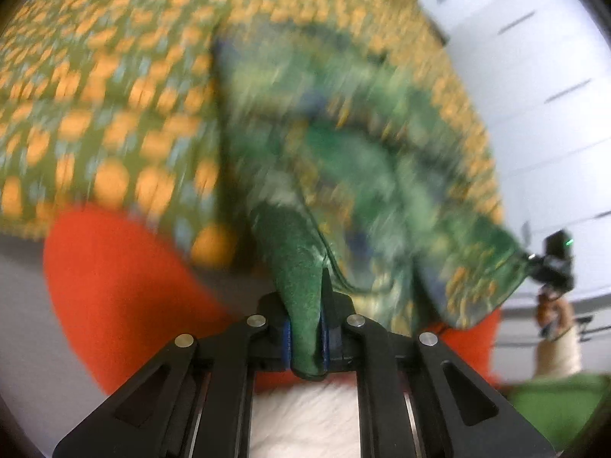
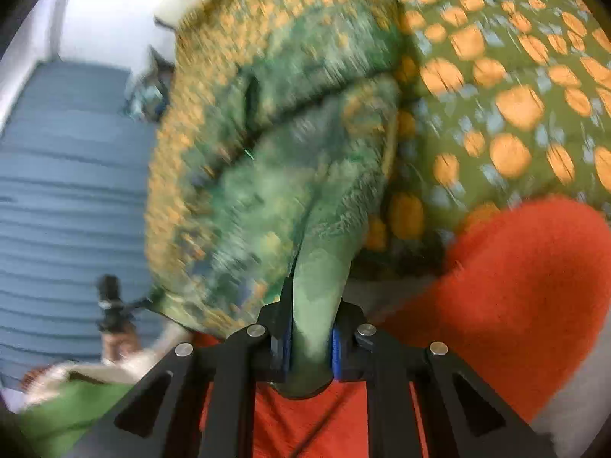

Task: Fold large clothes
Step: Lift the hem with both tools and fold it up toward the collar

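Observation:
A large green garment [image 1: 343, 145] with blue and yellow print hangs lifted between both grippers, blurred by motion. My left gripper [image 1: 305, 328] is shut on a bunched green edge of it. In the left wrist view the right gripper [image 1: 553, 263] shows at the far right, holding the garment's other corner. My right gripper [image 2: 309, 339] is shut on a bunched edge of the same garment [image 2: 286, 133]. In the right wrist view the left gripper [image 2: 110, 305] shows at the lower left, at the cloth's far corner.
A bed cover with orange dots on olive [image 1: 95, 95] lies behind the garment and also shows in the right wrist view [image 2: 515, 95]. An orange-red cushion or cloth [image 1: 126, 294] lies below. White drawers [image 1: 534, 95] stand at right. Blue stairs or slats [image 2: 68, 191] show left.

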A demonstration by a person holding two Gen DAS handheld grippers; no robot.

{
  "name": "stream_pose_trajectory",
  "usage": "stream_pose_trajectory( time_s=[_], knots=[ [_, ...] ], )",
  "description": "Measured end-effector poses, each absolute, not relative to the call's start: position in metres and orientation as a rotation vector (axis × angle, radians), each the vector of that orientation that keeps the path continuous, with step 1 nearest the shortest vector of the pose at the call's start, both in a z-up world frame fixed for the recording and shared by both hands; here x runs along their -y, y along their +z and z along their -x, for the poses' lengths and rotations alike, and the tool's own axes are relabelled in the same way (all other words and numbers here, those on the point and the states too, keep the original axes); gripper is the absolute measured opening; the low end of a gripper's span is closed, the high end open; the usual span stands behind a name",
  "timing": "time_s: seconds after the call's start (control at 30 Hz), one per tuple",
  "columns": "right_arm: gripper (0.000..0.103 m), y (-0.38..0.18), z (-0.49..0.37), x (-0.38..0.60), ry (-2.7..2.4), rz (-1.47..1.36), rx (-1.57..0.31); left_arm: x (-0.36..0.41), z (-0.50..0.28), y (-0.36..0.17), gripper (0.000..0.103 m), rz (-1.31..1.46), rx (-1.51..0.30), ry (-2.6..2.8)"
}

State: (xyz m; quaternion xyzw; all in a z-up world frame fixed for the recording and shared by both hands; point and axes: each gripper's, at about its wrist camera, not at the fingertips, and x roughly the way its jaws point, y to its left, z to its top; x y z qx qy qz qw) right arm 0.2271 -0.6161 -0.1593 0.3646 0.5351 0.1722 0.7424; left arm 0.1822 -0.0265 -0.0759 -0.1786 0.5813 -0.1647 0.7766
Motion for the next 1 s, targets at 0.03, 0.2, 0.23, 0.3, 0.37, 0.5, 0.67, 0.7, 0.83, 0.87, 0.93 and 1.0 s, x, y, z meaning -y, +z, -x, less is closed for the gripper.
stream_pose_trajectory(
  time_s=[0.03,0.2,0.23,0.3,0.37,0.5,0.67,0.7,0.83,0.87,0.93,1.0],
  knots=[
    [0.015,-0.15,-0.242,0.621,0.387,-0.806,-1.131,0.033,-0.199,-0.068,0.009,0.399,-1.219,-0.372],
    [0.014,-0.116,-0.33,0.644,0.396,-0.788,-0.966,0.051,-0.308,-0.039,0.008,0.399,-1.065,-0.37],
    [0.014,-0.113,-0.351,0.645,0.391,-0.791,-0.944,0.054,-0.333,-0.038,0.008,0.404,-1.054,-0.359],
    [0.014,-0.117,-0.397,0.654,0.35,-0.814,-0.909,0.058,-0.383,-0.043,0.008,0.41,-1.035,-0.307],
    [0.014,-0.131,-0.44,0.668,0.3,-0.842,-0.898,0.064,-0.419,-0.053,0.009,0.4,-1.029,-0.272],
    [0.015,-0.172,-0.502,0.671,0.219,-0.835,-0.931,0.082,-0.473,-0.1,0.02,0.385,-1.058,-0.211],
    [0.02,-0.226,-0.525,0.674,0.145,-0.897,-0.989,0.087,-0.495,-0.148,0.054,0.394,-1.149,-0.17],
    [0.026,-0.23,-0.524,0.677,0.155,-0.937,-0.979,0.084,-0.491,-0.147,0.058,0.414,-1.136,-0.192],
    [0.072,-0.218,-0.51,0.685,0.223,-0.994,-0.938,0.069,-0.472,-0.116,0.093,0.436,-1.046,-0.254],
    [0.079,-0.209,-0.506,0.688,0.24,-0.988,-0.922,0.063,-0.464,-0.107,0.098,0.435,-1.011,-0.267],
    [0.089,-0.192,-0.496,0.689,0.253,-0.957,-0.9,0.049,-0.452,-0.096,0.1,0.411,-0.952,-0.278],
    [0.089,-0.181,-0.492,0.685,0.239,-0.844,-0.911,0.046,-0.45,-0.104,0.1,0.352,-0.963,-0.26]
  ],
)
